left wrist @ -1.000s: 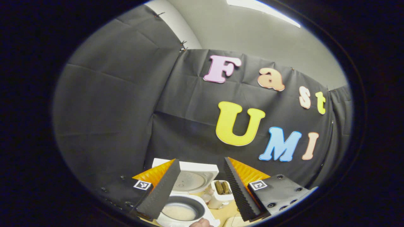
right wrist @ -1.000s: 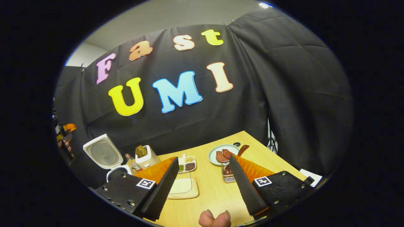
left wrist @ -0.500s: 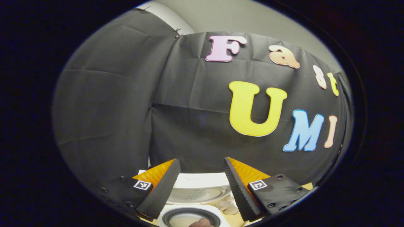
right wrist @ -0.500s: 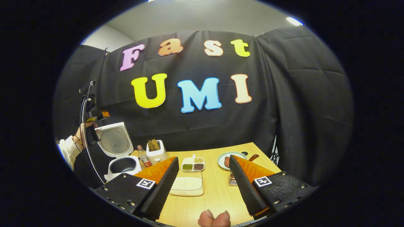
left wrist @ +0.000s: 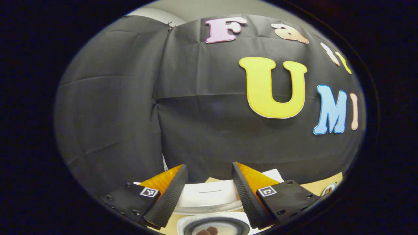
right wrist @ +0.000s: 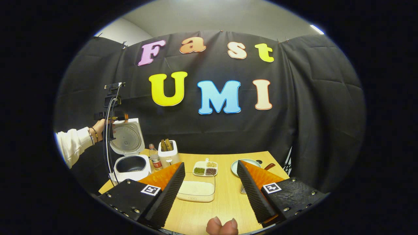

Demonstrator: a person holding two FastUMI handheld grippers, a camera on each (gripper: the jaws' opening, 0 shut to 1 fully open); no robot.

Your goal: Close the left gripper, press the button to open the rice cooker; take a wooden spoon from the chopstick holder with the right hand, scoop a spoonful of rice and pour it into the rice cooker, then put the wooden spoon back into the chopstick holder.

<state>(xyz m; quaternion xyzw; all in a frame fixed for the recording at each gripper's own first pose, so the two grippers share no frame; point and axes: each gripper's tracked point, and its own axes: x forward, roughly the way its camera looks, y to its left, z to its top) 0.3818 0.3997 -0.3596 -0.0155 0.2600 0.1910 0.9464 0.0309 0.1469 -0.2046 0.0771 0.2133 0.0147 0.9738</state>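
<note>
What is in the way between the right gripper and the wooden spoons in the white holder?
Nothing visible blocks it. The right gripper hangs open above the table, with the rice tray just below its fingers. The wooden spoons stand in the chopstick holder farther back to the left, beside a small bottle and the open rice cooker.

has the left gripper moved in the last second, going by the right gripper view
Yes. The left gripper, held in a hand, has risen from beside the rice cooker's base to level with its open lid.
</note>
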